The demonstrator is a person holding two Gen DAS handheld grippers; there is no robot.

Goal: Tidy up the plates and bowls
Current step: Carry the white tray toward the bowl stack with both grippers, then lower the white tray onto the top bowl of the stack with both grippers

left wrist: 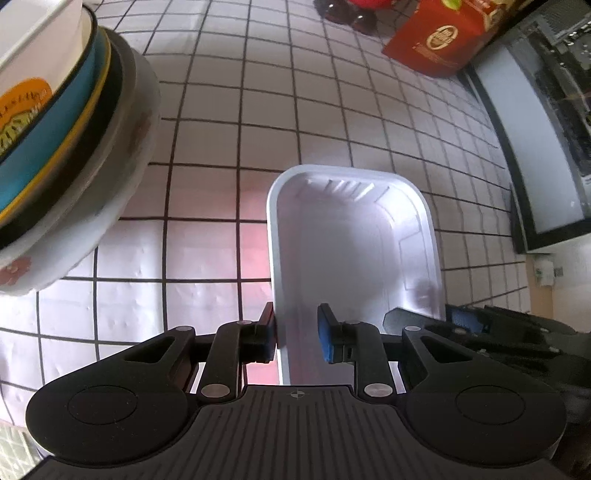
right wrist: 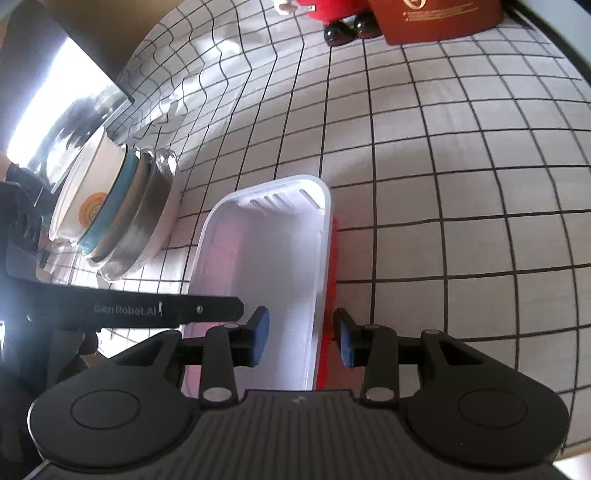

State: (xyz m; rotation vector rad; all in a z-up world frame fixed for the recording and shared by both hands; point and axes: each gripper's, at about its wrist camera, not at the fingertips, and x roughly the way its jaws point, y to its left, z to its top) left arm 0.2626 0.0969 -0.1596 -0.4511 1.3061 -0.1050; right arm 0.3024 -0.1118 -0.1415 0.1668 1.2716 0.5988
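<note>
A white rectangular tray [left wrist: 354, 243] with a red underside lies over the tiled table between both grippers. My left gripper [left wrist: 297, 338] straddles the tray's left rim, one pad outside and one inside, with a gap still showing. My right gripper [right wrist: 303, 338] straddles the tray's [right wrist: 266, 258] right rim the same way, jaws apart. A stack of nested bowls [left wrist: 62, 147], white, blue and dark-rimmed, stands at the left; it also shows in the right wrist view [right wrist: 114, 218].
A red carton [left wrist: 439, 40] and a red figure with dark shoes [right wrist: 347, 29] stand at the far side of the white tiled table [left wrist: 258, 110]. A dark framed panel [left wrist: 535, 147] runs along the right. The left gripper's arm [right wrist: 147, 308] crosses the right wrist view.
</note>
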